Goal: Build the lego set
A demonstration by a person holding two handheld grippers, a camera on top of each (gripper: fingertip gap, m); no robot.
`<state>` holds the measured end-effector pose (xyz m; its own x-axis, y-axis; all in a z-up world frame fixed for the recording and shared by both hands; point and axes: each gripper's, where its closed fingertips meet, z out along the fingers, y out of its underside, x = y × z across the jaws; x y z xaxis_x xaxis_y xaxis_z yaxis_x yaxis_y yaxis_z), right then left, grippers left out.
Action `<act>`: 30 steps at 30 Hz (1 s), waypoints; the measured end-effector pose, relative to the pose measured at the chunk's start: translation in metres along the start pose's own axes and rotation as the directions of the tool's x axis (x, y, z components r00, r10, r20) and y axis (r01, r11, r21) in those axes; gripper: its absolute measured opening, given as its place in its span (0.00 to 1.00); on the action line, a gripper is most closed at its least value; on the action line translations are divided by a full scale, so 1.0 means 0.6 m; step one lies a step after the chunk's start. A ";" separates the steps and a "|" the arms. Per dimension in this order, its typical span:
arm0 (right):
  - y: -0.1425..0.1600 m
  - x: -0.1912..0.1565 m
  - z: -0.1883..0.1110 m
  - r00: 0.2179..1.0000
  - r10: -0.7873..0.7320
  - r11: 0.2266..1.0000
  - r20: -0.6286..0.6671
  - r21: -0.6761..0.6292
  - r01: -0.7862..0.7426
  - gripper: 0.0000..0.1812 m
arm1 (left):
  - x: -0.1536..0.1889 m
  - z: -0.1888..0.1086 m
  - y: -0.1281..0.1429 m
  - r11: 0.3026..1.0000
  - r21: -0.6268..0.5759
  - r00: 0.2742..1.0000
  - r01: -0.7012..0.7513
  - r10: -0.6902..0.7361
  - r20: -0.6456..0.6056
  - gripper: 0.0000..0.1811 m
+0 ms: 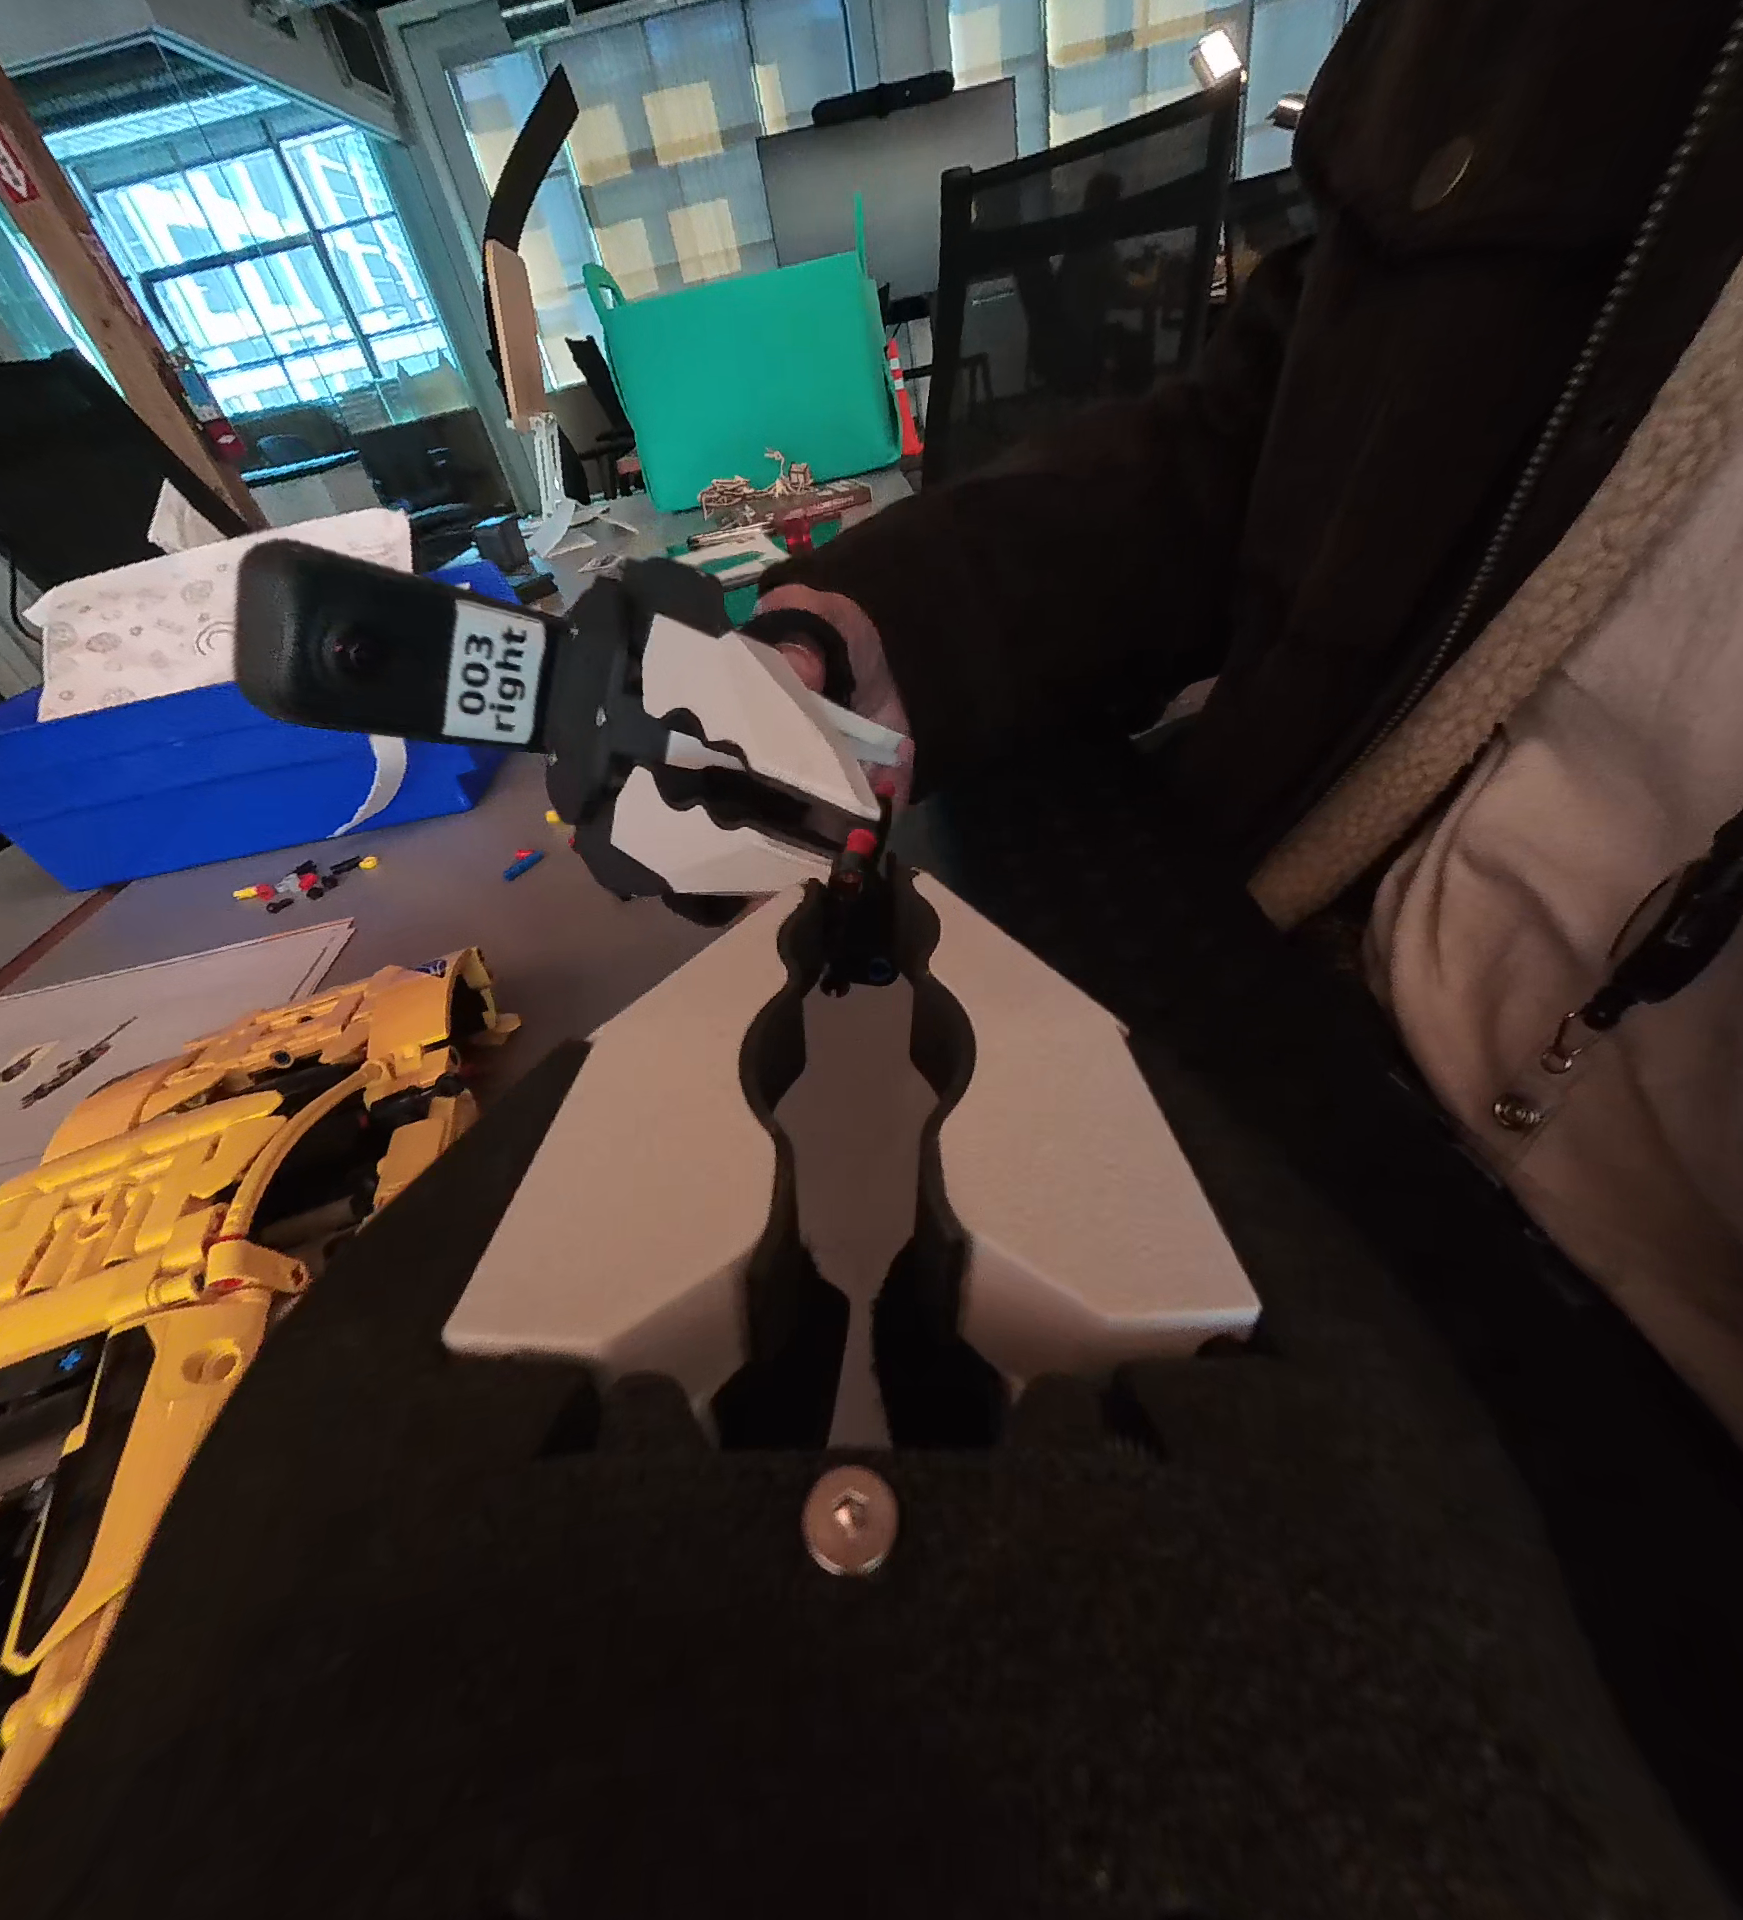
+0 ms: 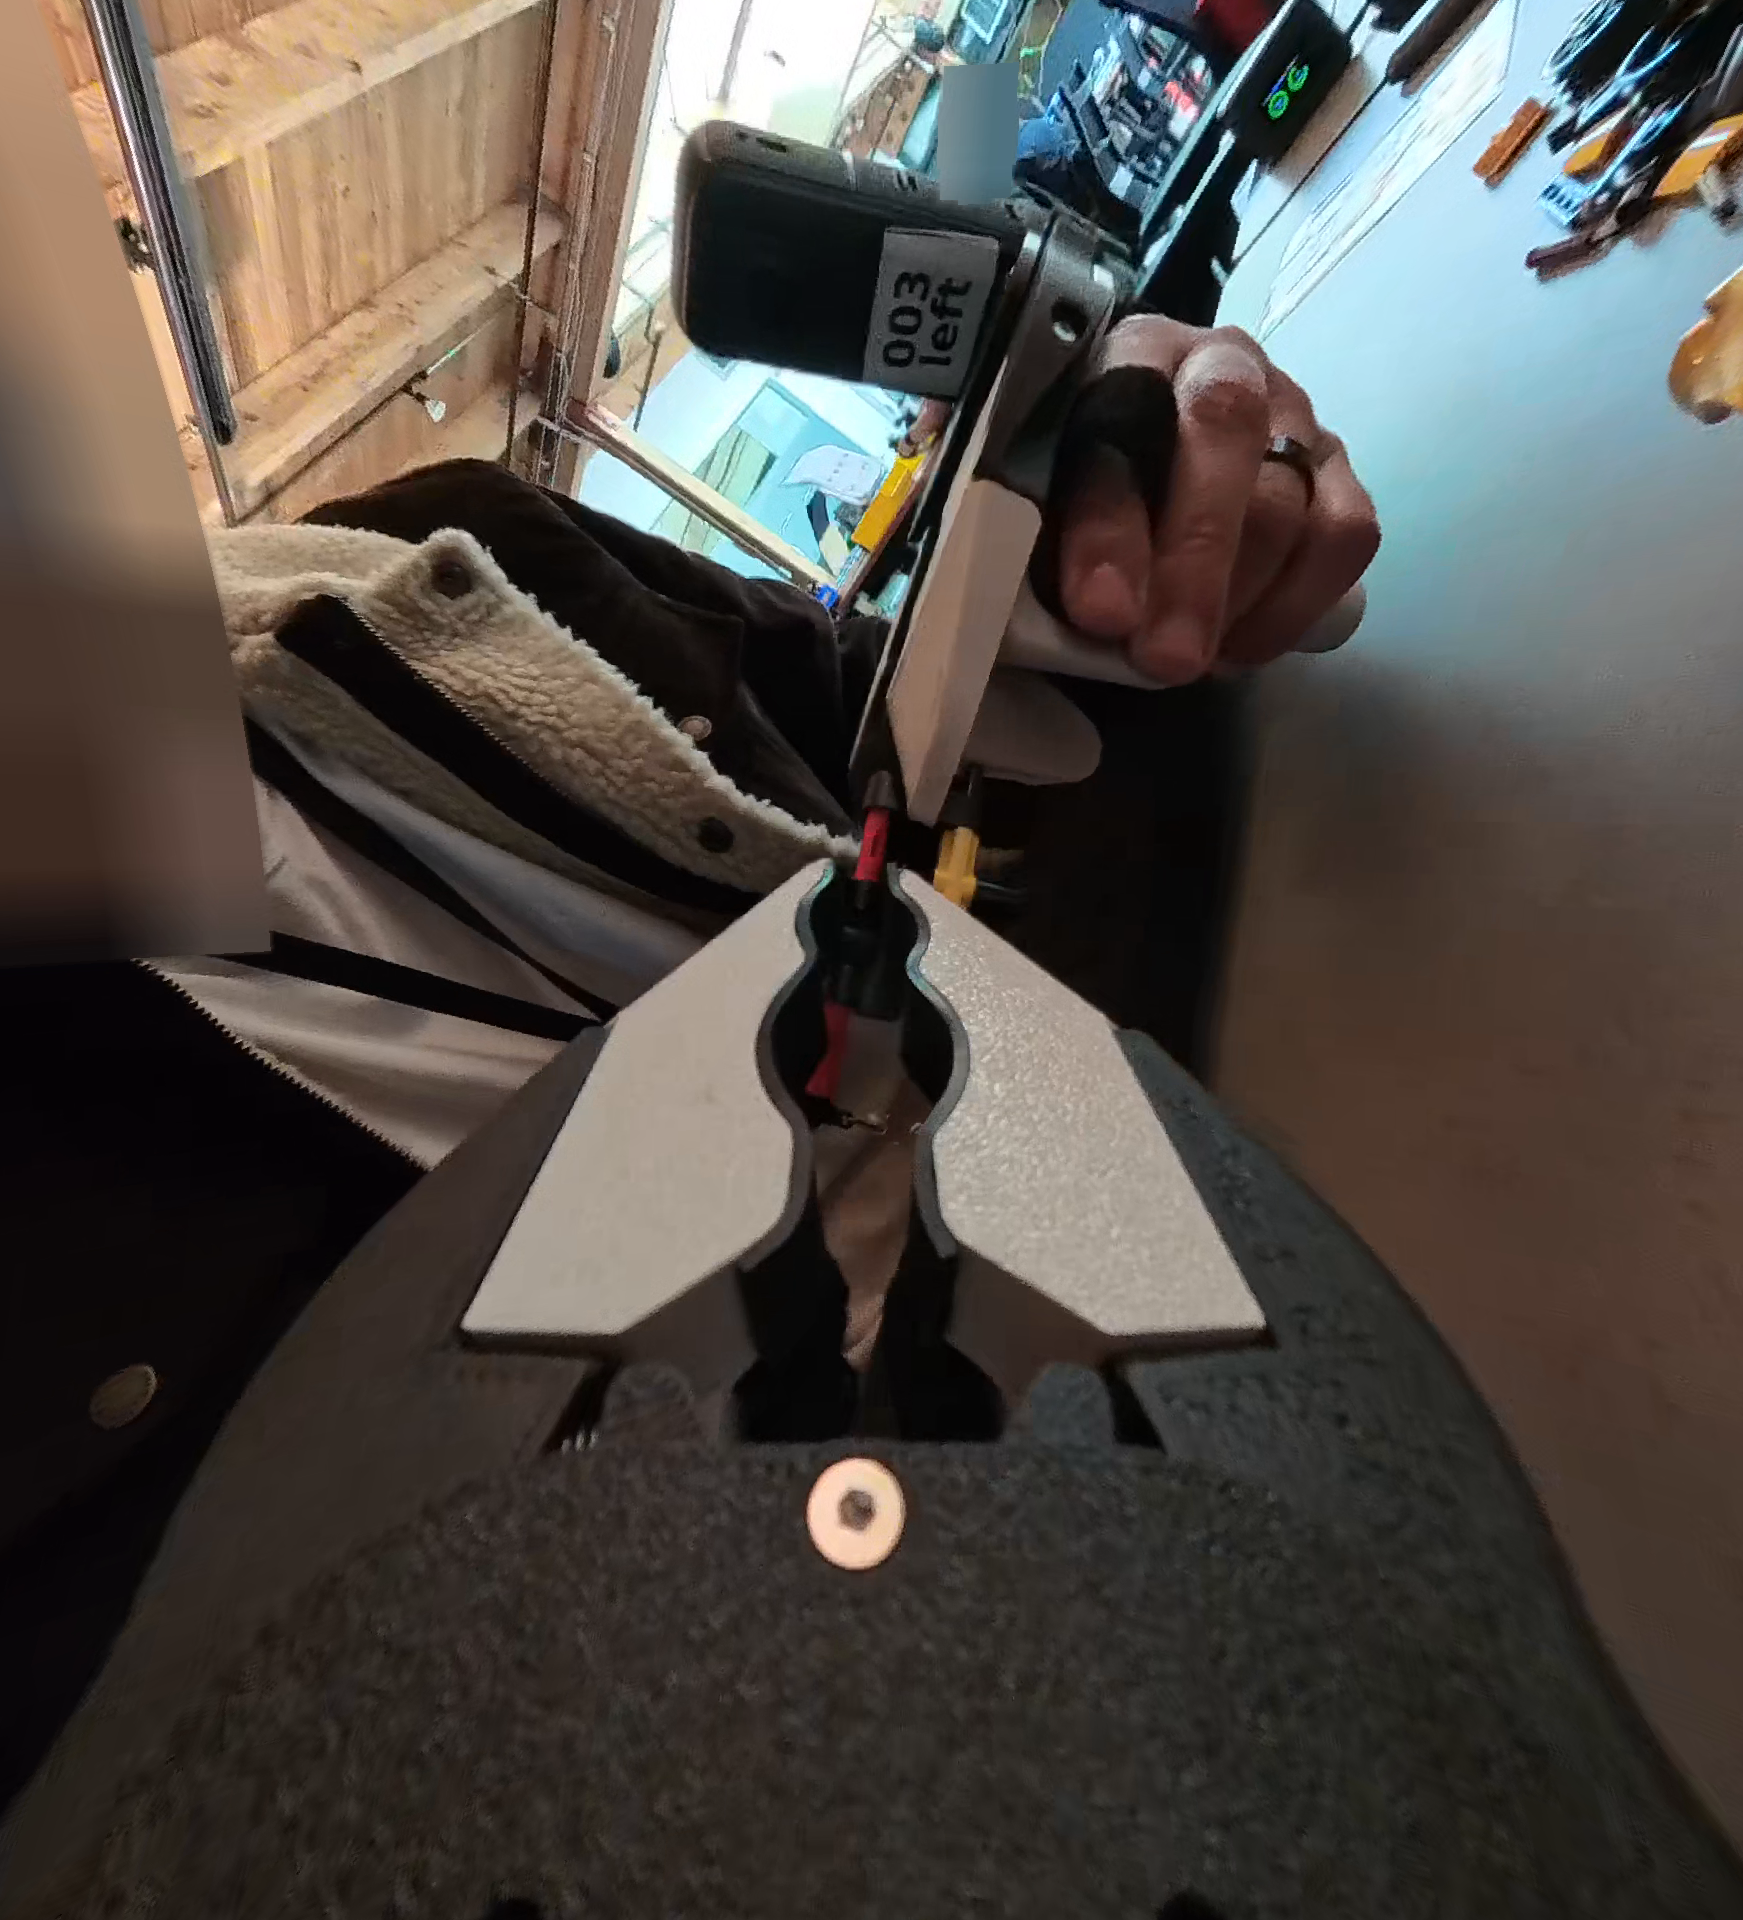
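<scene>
At centre frame of the left wrist view, the left tool (image 1: 859,935) pinches a small black Lego piece (image 1: 851,951) with a blue pin at its fingertips. Just above it, the right tool (image 1: 872,831) meets it tip to tip, pressed onto a red axle (image 1: 859,840). From the right wrist view, the right tool (image 2: 862,935) grips a black connector (image 2: 867,961) threaded on that red axle (image 2: 872,842), whose far end enters the left tool (image 2: 914,805); a yellow part (image 2: 955,862) sits beside it, though how it attaches is unclear. Lower left in the left wrist view, a partly built yellow Lego car (image 1: 150,1195) rests on the grey tabletop (image 1: 451,935), with loose pieces (image 1: 311,881) and a blue bin (image 1: 181,769) farther back.
</scene>
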<state>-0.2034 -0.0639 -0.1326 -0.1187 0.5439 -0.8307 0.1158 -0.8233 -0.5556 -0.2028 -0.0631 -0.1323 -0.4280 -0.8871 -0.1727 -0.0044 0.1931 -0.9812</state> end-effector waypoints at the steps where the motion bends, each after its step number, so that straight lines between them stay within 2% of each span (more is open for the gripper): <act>1: -0.003 -0.002 -0.001 1.000 0.007 1.000 0.011 0.011 -0.007 0.03 | -0.001 0.000 -0.002 1.000 0.006 1.000 0.001 -0.001 0.002 0.07; 6: -0.006 0.001 -0.001 1.000 0.006 1.000 0.001 0.026 -0.006 0.02 | 0.000 0.001 0.003 1.000 -0.015 1.000 -0.016 0.016 0.003 0.07; 16: -0.013 0.022 -0.011 0.979 -0.102 0.992 -0.178 0.053 0.113 0.03 | -0.020 -0.001 0.016 0.998 -0.050 0.998 0.040 -0.037 0.055 0.07; 19: -0.012 0.024 -0.011 0.975 -0.107 0.992 -0.195 0.039 0.117 0.03 | -0.019 -0.001 0.018 0.997 -0.053 0.998 0.049 -0.046 0.052 0.07; 24: -0.003 0.018 -0.007 0.985 -0.078 0.997 -0.151 0.006 0.079 0.03 | 0.002 0.005 0.020 0.998 -0.063 1.000 0.009 -0.009 -0.007 0.07; 30: -0.017 0.018 -0.010 0.972 -0.116 0.992 -0.204 0.020 0.122 0.02 | -0.010 0.002 0.015 0.998 -0.056 1.000 0.002 0.000 0.032 0.07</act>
<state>-0.1999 -0.0486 -0.1362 0.0724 0.6570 -0.7504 0.0809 -0.7538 -0.6521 -0.1990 -0.0565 -0.1400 -0.3993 -0.8999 -0.1752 -0.0558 0.2146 -0.9751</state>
